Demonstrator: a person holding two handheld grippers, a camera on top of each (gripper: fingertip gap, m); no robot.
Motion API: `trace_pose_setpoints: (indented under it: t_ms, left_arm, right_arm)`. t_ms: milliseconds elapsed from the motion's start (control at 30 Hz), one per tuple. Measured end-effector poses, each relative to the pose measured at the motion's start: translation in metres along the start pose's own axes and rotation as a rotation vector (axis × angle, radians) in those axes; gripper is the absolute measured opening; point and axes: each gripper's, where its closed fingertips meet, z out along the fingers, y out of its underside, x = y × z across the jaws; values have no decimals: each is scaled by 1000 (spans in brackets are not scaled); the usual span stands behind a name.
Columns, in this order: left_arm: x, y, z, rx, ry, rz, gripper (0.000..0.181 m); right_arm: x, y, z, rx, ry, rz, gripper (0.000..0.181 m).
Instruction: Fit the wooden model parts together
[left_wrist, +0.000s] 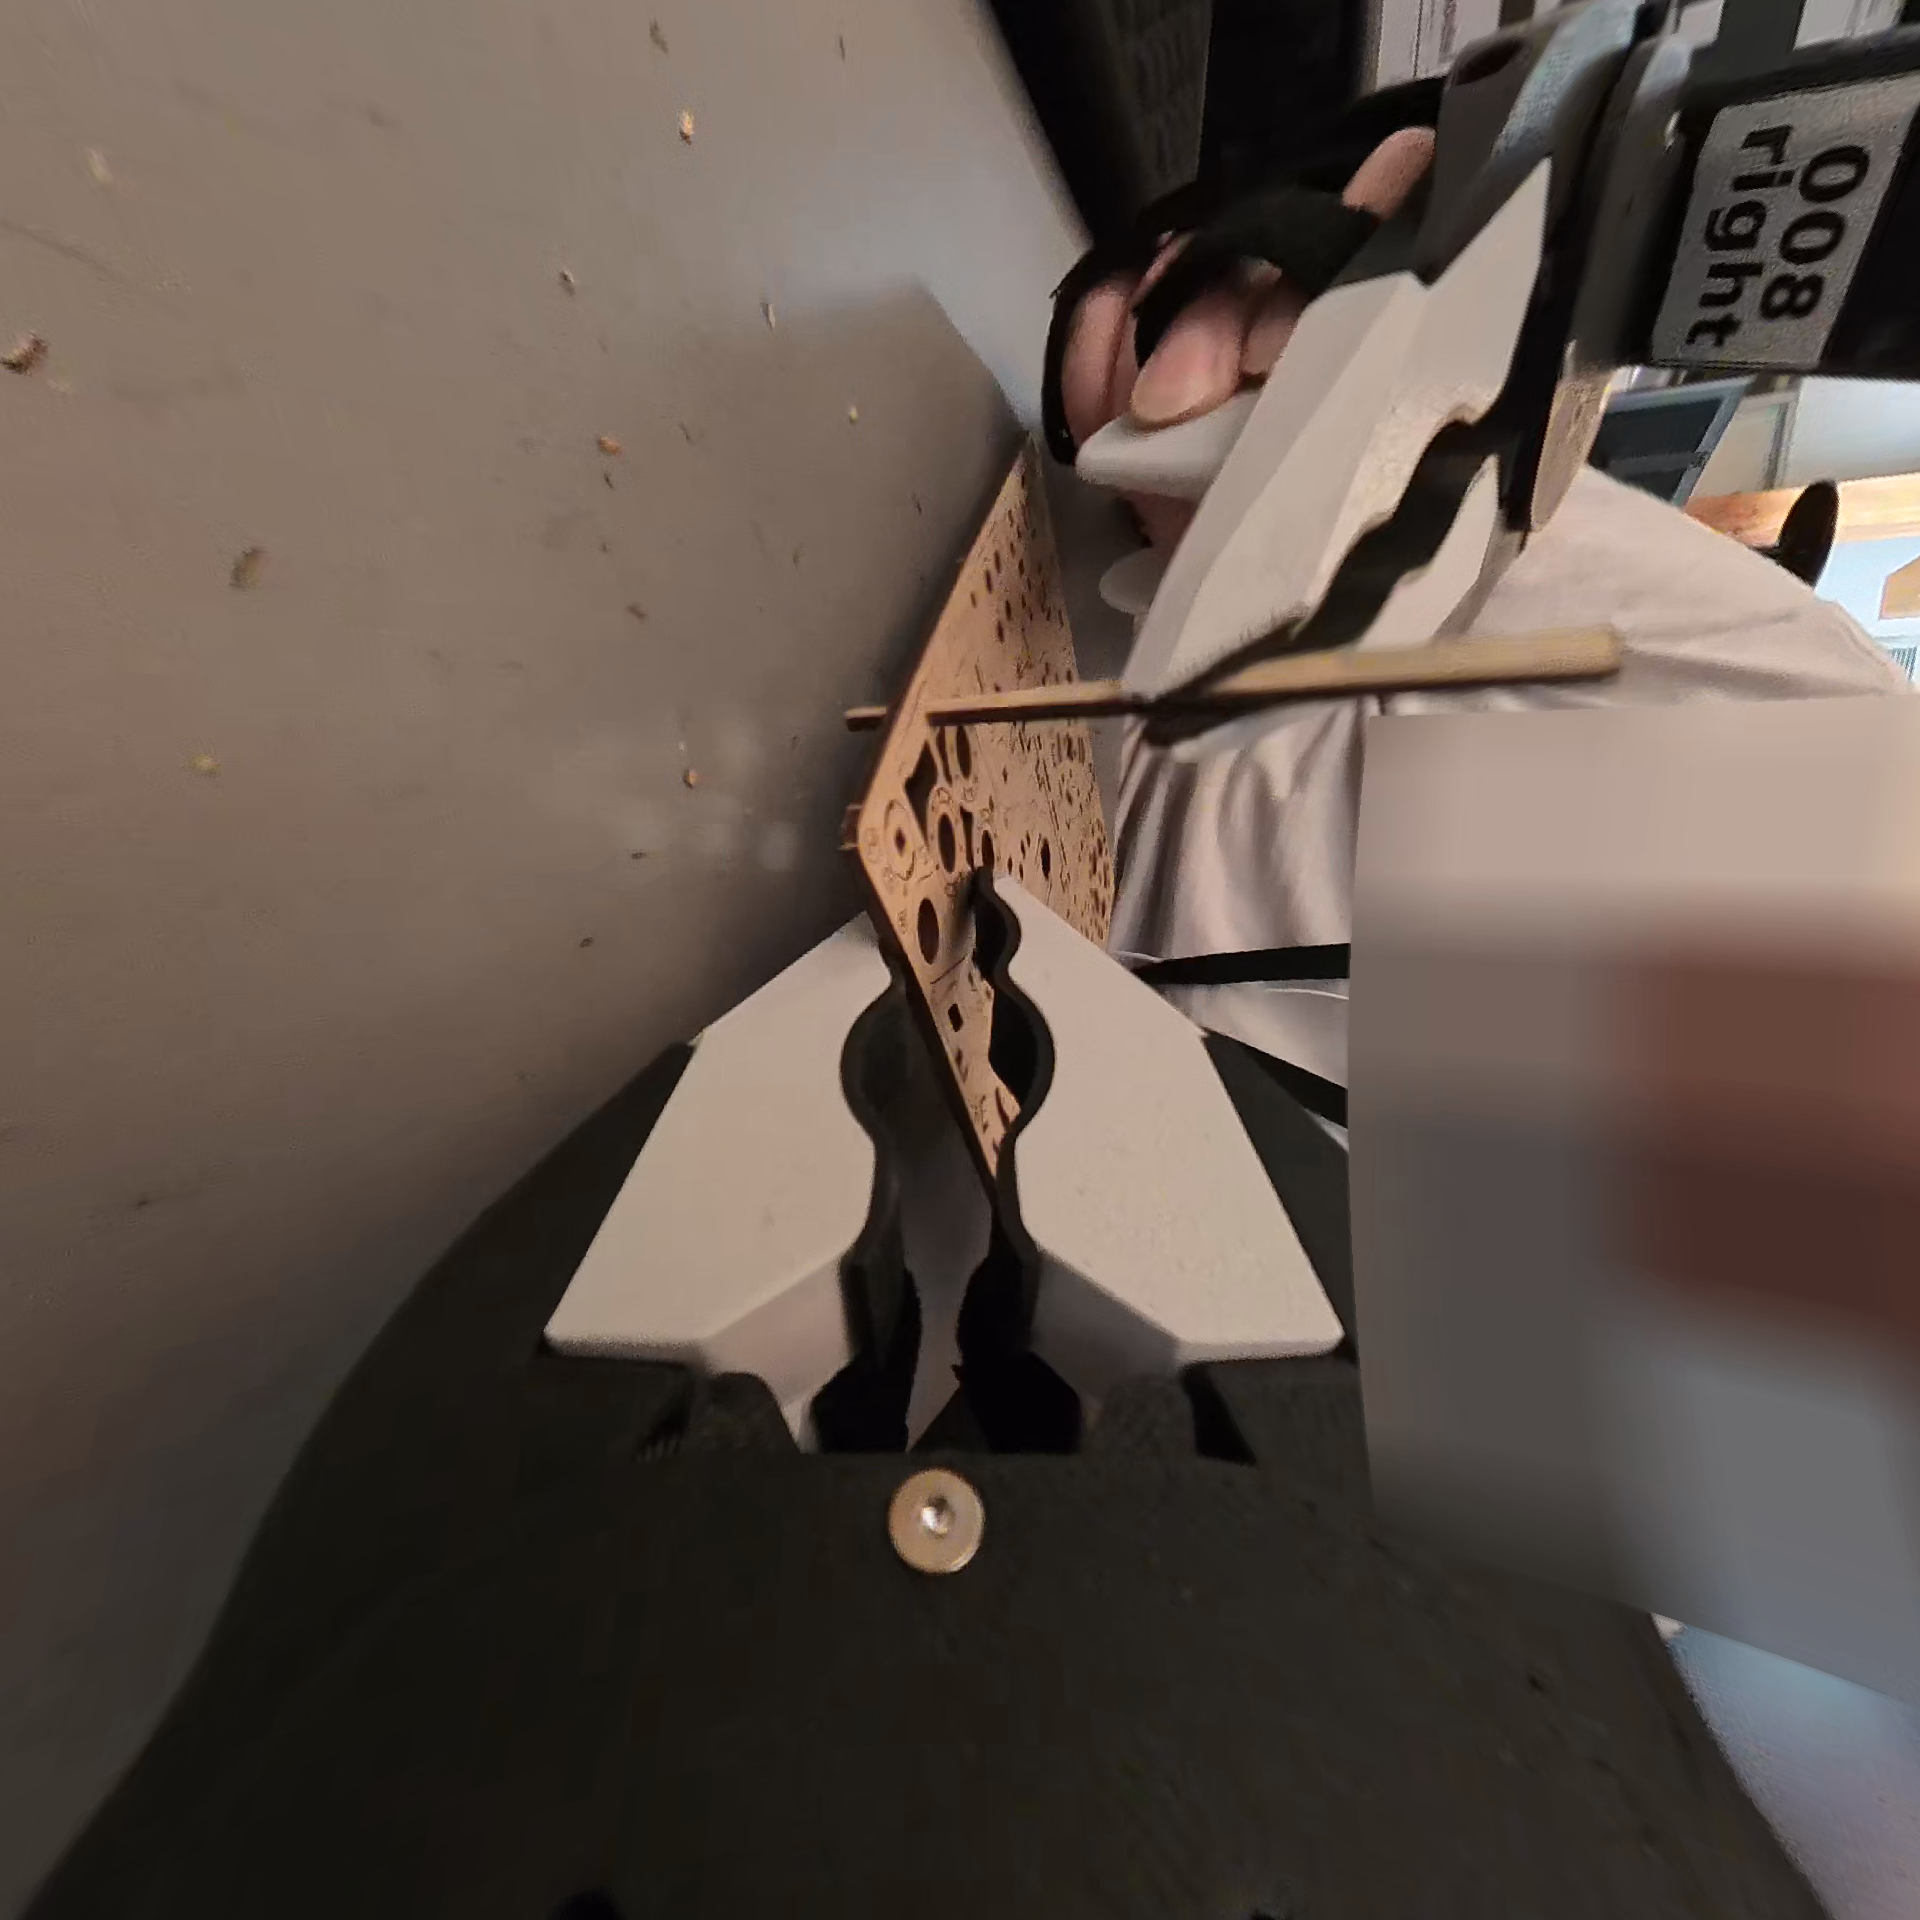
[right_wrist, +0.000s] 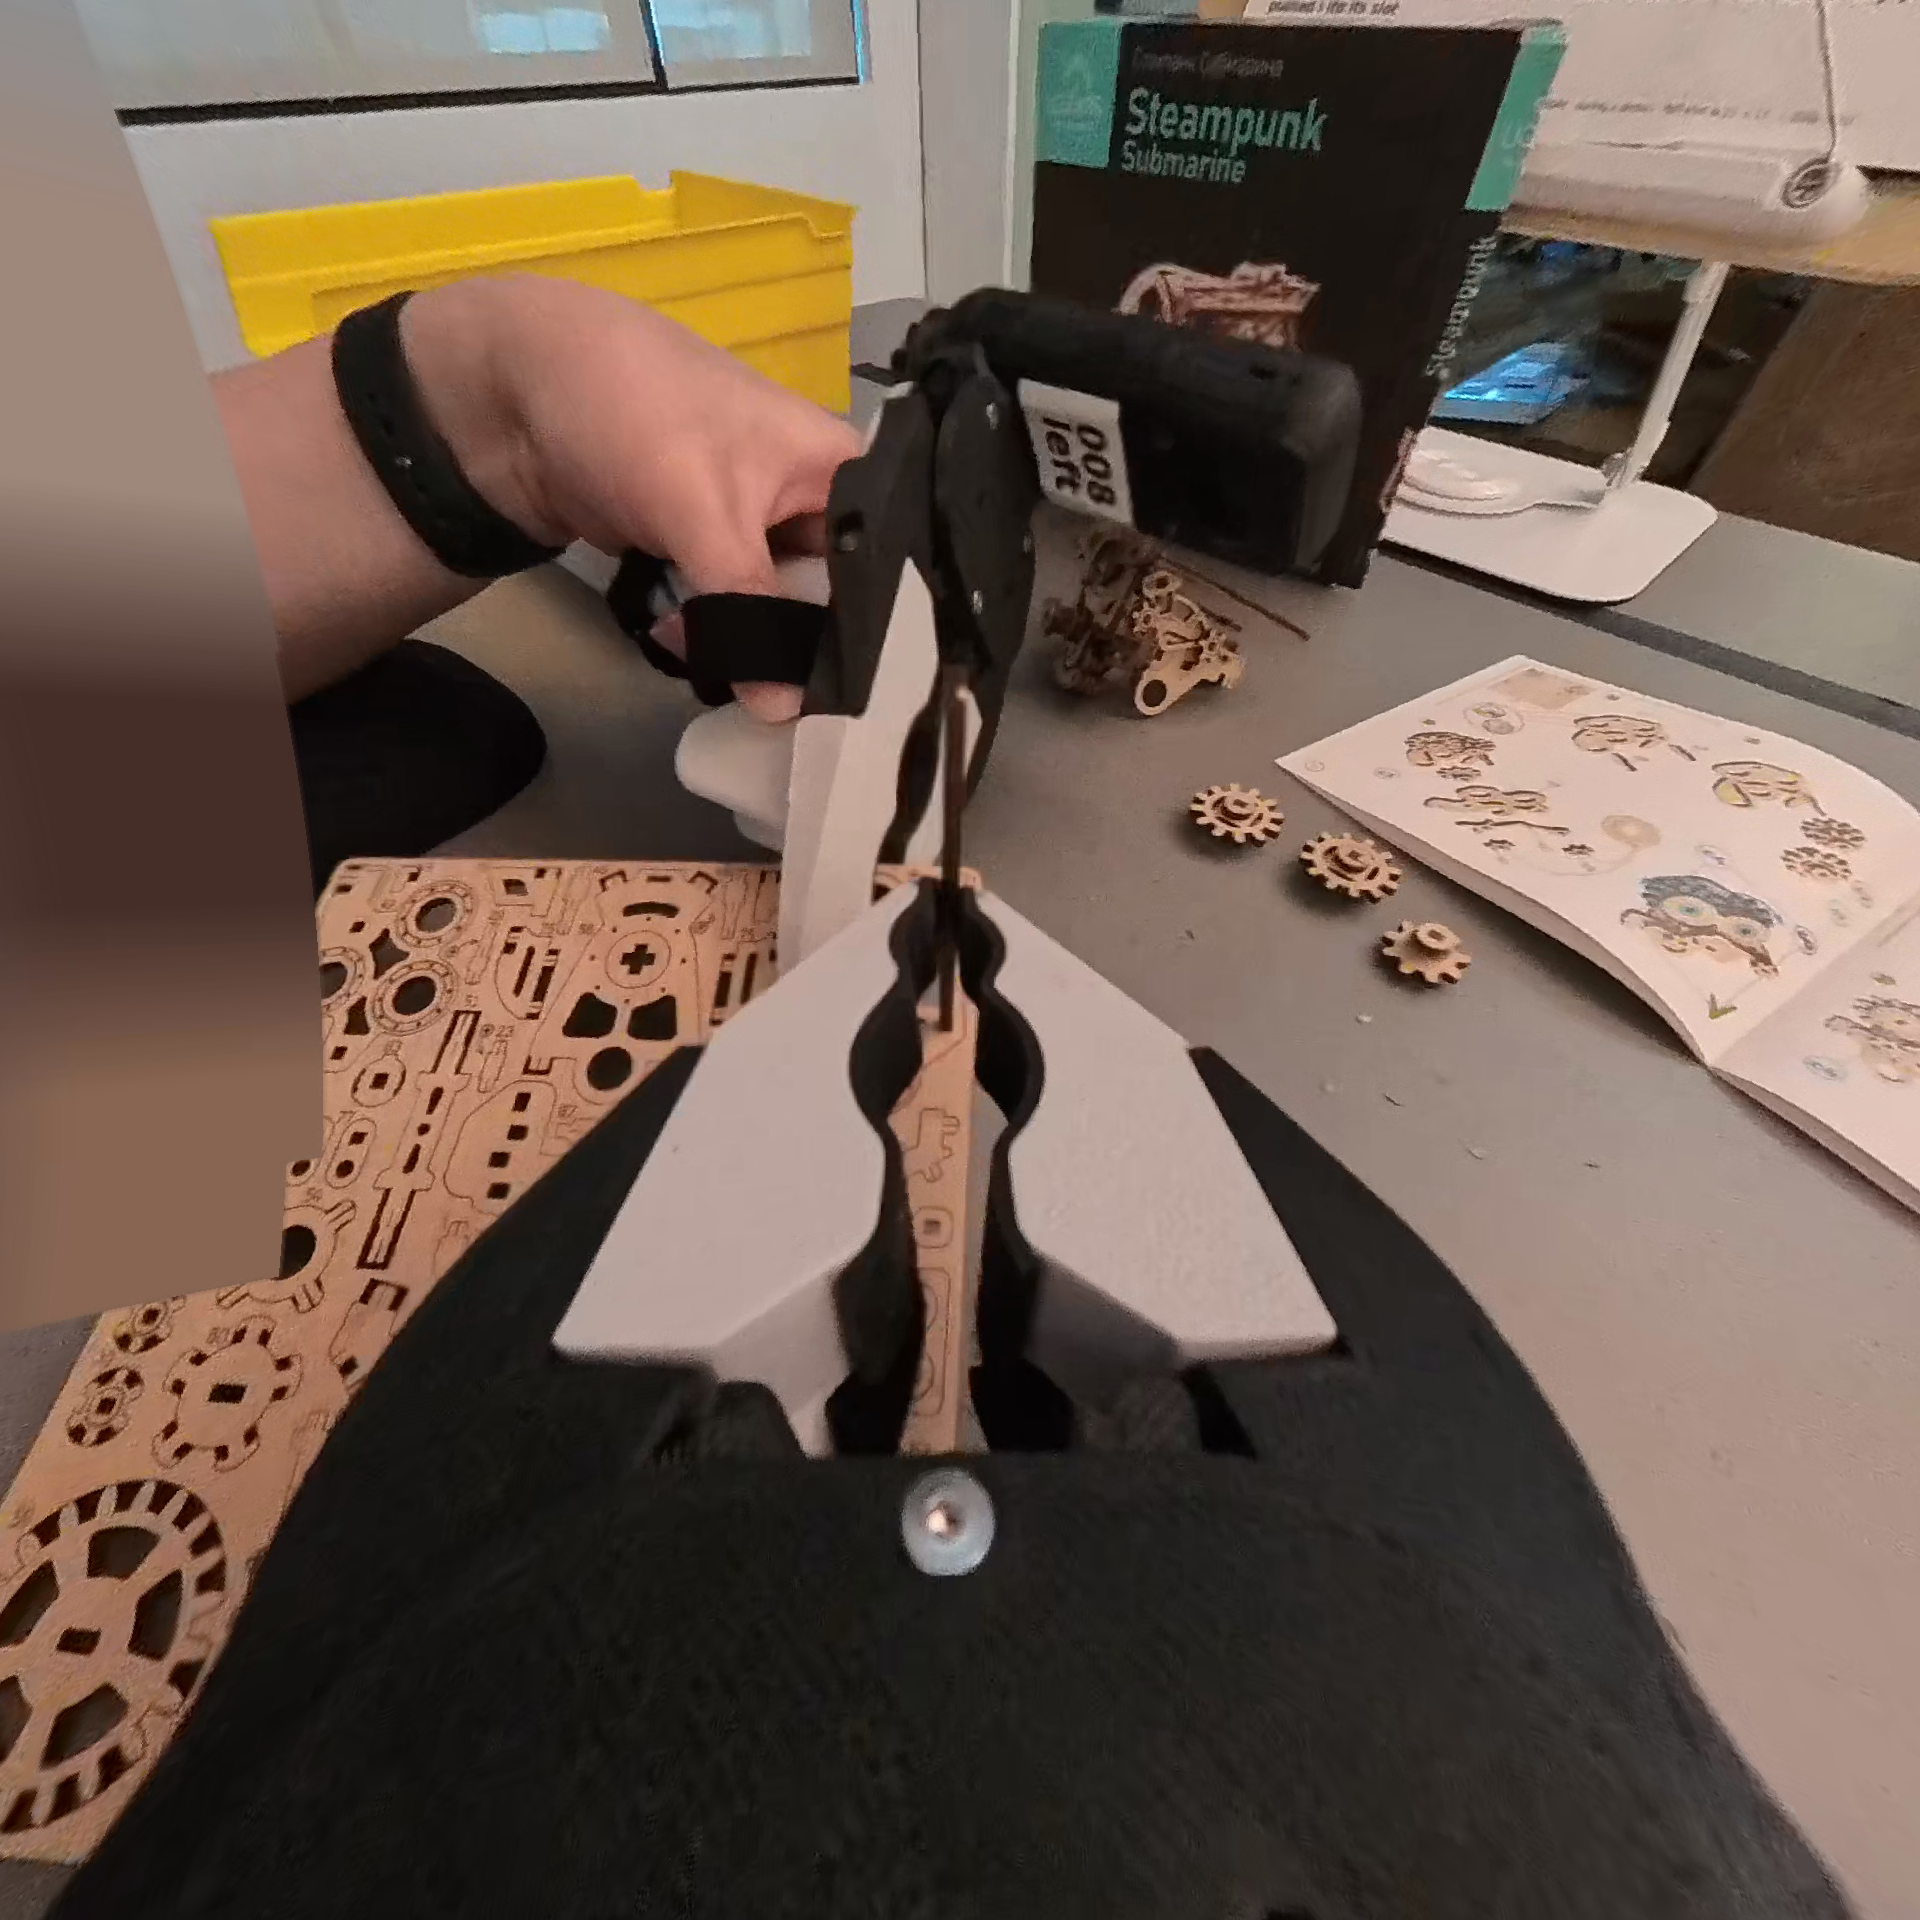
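My left gripper (left_wrist: 930, 914) is shut on the edge of a laser-cut wooden sheet (left_wrist: 997, 623) with many cut-out parts, and holds it up off the grey table (left_wrist: 364, 623). My right gripper (right_wrist: 940, 899) is shut on a thin wooden stick (right_wrist: 949, 748). In the left wrist view the right gripper (left_wrist: 1174, 707) comes in from the upper right, and the stick (left_wrist: 1403, 670) pokes through a hole in the sheet, its tip out on the far side. In the right wrist view the left gripper (right_wrist: 914, 821) points down onto the sheet (right_wrist: 520, 1039).
A second cut sheet (right_wrist: 125, 1507) lies at the lower left. Three small wooden gears (right_wrist: 1351, 862) and an open instruction booklet (right_wrist: 1662, 883) lie to the right. A partly built wooden model (right_wrist: 1132, 634), the kit box (right_wrist: 1247, 260) and a yellow bin (right_wrist: 540, 260) stand behind. There is about 6 cm between the tips of the two grippers. The partly built wooden model (right_wrist: 1132, 634) is about 20 cm from both grippers' fingertips.
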Motion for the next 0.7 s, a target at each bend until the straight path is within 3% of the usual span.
trace_pose_setpoints:
  t_ms: [200, 333, 533, 700]
  left_arm:
    - [5, -7, -9, 45, 15, 13, 4]
    - [4, -1, -4, 8, 10, 11, 5]
    - [7, -8, -7, 54, 11, 38, 6]
    - [1, -4, -5, 20, -11, 16, 6]
  right_arm:
    - [5, 1, -13, 12, 18, 21, 2]
    - [-7, -5, -2, 14, 6, -26, 2]
    - [13, -2, -8, 9, 20, 13, 2]
    - [-3, 2, -8, -5, 24, -14, 2]
